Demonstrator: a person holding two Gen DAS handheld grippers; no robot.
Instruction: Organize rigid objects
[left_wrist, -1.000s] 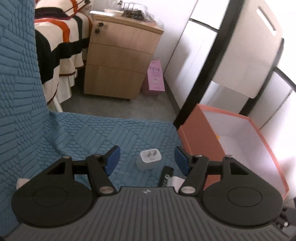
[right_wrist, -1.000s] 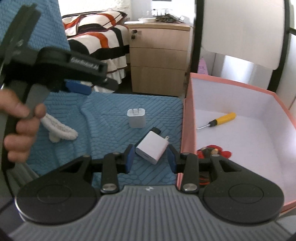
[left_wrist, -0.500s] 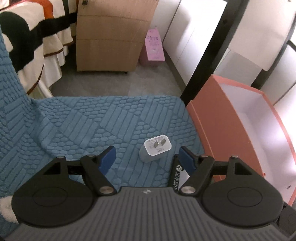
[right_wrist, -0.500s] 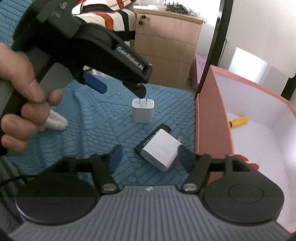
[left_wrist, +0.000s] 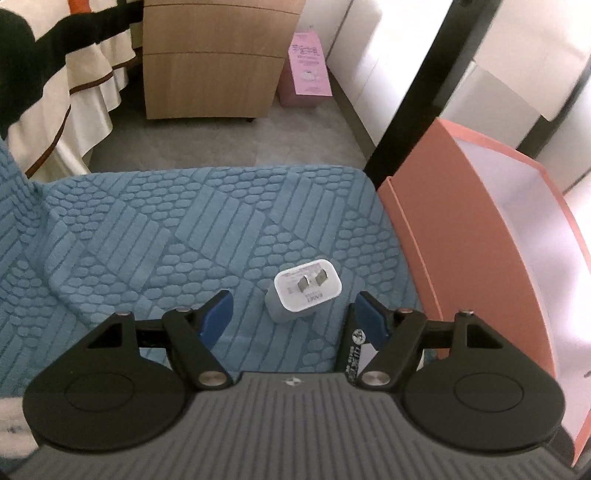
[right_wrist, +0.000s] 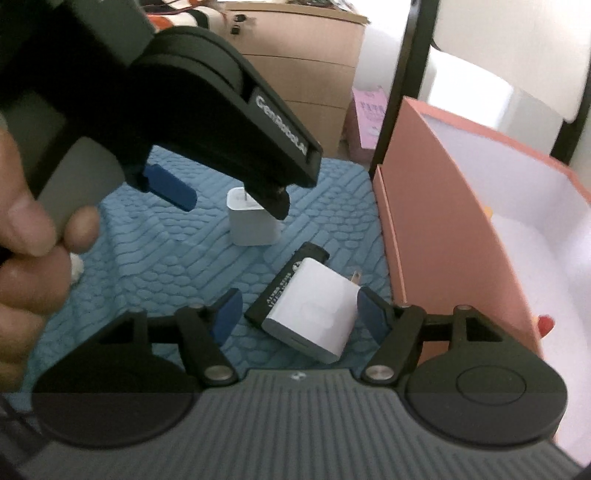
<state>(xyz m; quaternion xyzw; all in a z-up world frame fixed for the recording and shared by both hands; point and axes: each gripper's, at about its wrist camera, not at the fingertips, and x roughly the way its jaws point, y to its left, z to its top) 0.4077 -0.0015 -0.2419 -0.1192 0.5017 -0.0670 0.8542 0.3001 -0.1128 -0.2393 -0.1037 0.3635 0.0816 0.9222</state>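
A small white plug adapter (left_wrist: 303, 295) stands prongs-up on the blue textured cover (left_wrist: 184, 229); it also shows in the right wrist view (right_wrist: 251, 221). My left gripper (left_wrist: 291, 317) is open, lowered over it, with the adapter between the fingers. A larger white charger (right_wrist: 314, 314) lies on a black stick-like object (right_wrist: 288, 280) on the cover. My right gripper (right_wrist: 295, 314) is open around the charger without gripping it. The pink box (right_wrist: 461, 229) with white inside stands to the right, also in the left wrist view (left_wrist: 480, 240).
A red item (right_wrist: 546, 325) lies inside the box. A wooden drawer cabinet (left_wrist: 214, 59), a pink bag (left_wrist: 308, 70) and a striped bedspread (left_wrist: 48, 81) lie beyond the cover's far edge. A black frame post (left_wrist: 413, 103) stands by the box.
My right gripper has opened, releasing the white charger, and pulled back slightly. My left gripper has moved forward and down over the small adapter, staying open.
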